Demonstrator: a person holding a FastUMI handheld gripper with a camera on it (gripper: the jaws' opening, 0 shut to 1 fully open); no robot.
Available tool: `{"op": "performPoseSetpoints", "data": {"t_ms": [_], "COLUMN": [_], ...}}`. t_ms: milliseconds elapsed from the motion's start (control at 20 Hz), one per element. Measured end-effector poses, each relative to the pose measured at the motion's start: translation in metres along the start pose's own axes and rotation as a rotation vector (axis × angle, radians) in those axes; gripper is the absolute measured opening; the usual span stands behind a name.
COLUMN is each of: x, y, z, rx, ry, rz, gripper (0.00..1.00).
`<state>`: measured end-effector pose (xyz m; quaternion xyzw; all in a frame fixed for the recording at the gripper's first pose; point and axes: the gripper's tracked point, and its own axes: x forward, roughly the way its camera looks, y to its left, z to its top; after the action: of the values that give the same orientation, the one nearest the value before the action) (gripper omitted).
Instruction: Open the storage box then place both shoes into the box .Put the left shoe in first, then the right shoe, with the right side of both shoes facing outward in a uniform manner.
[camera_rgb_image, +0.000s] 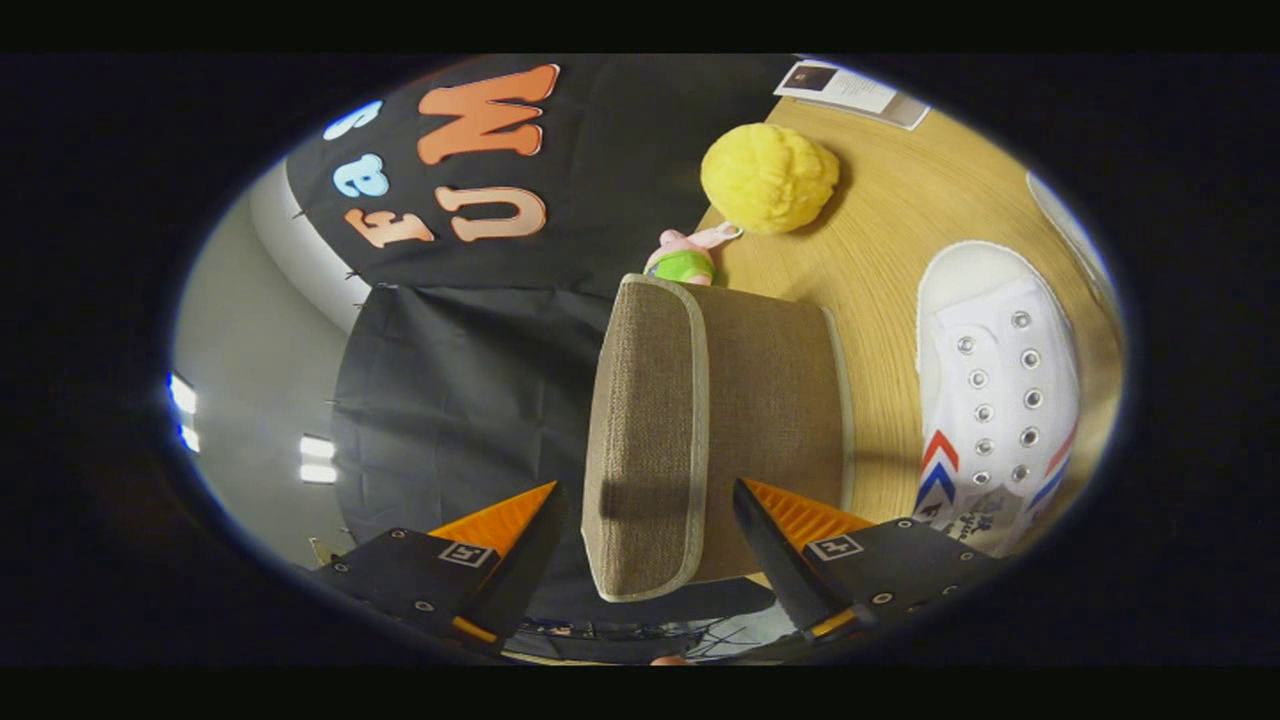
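In the lower middle of the frame the gripper (648, 535) has its fingers spread wide, one on each side of the near edge of the brown fabric storage box (700, 430), with its lid closed; neither finger touches the box. Above it sit a small pink toy (685, 258) and a yellow ball (768, 178) on the wooden table (890, 250). At right lies a white shoe (995, 390).

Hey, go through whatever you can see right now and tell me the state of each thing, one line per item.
Storage box: lid shut, standing on the wooden table, between the fingers.
Lid: closed, its edge between the two fingers.
Claw: open, one finger on each side of the lid edge, not pressing.
White shoe: on the table beside the box, unlaced.
Yellow ball: resting on the table beyond the box.
Small toy: behind the box, partly hidden.
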<state>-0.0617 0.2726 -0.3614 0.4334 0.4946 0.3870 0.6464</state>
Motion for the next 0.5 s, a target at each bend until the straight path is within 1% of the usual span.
{"op": "performPoseSetpoints", "data": {"t_ms": [100, 300, 500], "x": [0.006, 0.013, 0.006], "y": [0.007, 0.011, 0.041], "z": [-0.002, -0.003, 0.011], "rx": [0.021, 0.059, 0.100], "ry": [0.015, 0.033, -0.003], "rz": [0.036, 0.070, 0.196], "gripper": [0.98, 0.97, 0.95]}}
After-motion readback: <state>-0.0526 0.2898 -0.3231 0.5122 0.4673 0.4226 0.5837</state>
